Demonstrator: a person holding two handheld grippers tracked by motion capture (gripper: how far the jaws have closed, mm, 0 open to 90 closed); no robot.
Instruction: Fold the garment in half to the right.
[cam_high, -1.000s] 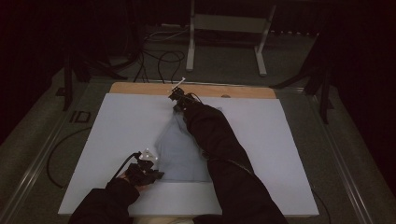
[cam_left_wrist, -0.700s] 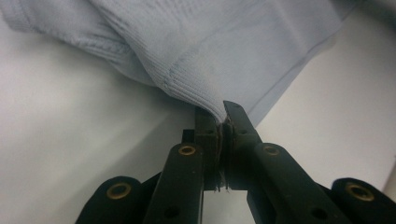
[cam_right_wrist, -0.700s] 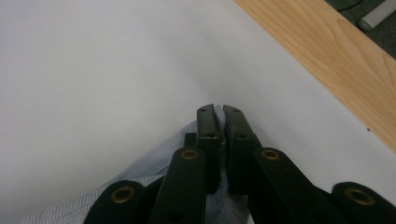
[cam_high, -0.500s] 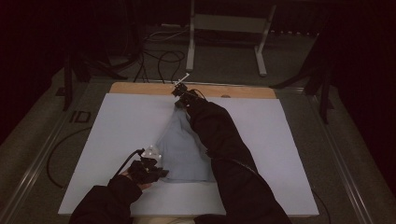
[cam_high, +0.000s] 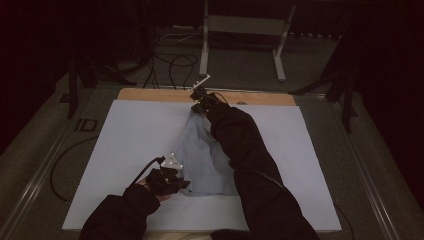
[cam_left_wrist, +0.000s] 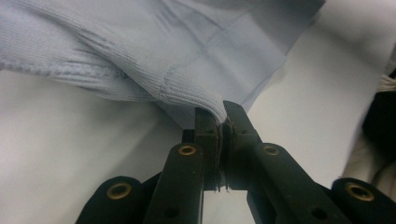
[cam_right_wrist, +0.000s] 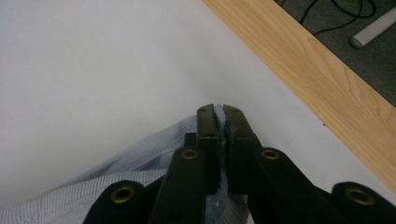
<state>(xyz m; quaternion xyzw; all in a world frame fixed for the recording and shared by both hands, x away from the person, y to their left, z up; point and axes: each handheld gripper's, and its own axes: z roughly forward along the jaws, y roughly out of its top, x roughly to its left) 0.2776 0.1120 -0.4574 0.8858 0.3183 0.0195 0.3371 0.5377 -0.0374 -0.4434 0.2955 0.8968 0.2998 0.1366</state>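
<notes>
Blue knit garment (cam_left_wrist: 140, 51) pinched by left gripper (cam_left_wrist: 220, 122); ribbing apparently unseen overhead.

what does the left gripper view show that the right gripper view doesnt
Left gripper view alone: the left gripper pinches a ribbed knit edge of the light blue garment, with a flat stitched panel spreading behind it. Right gripper view alone: the wooden strip along the table's far edge, and grey floor with a cable beyond it; the right gripper is clamped on the fabric near that strip. Both: black jaws closed on the same garment, over the white table surface.
</notes>
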